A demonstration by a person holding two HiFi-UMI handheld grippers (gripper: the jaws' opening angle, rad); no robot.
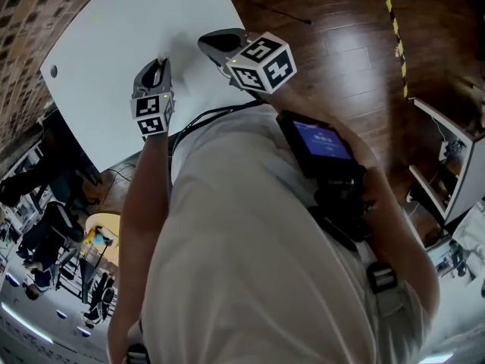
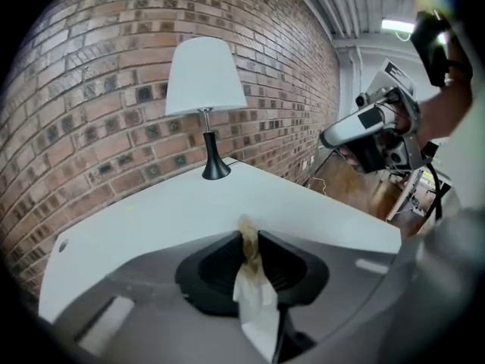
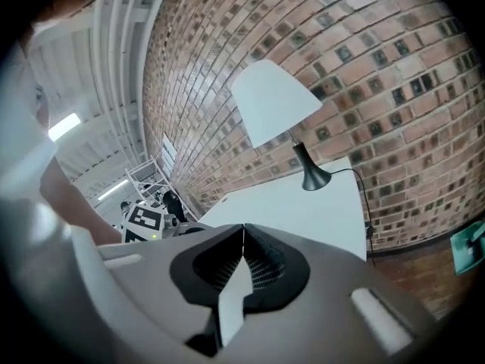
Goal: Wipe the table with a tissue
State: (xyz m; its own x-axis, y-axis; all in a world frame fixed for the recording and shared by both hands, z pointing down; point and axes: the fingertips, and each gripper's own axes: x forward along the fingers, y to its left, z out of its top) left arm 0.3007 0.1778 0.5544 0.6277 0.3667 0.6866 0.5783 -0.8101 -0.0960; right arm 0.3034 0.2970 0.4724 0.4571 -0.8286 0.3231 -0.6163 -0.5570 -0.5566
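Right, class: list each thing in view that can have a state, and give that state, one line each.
left gripper: shut on the tissue.
tissue: pinched between the jaws, tip stained brown, the rest white.
right gripper: shut, nothing between its jaws.
lamp: upright at the far corner of the table.

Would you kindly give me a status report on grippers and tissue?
Left gripper shut on tissue, tip stained brown. Right gripper shut, empty. Lamp on table, far side, well clear.

The left tongs (image 2: 250, 243) pinch a stained tissue (image 2: 253, 298) above the table (image 2: 167, 211).
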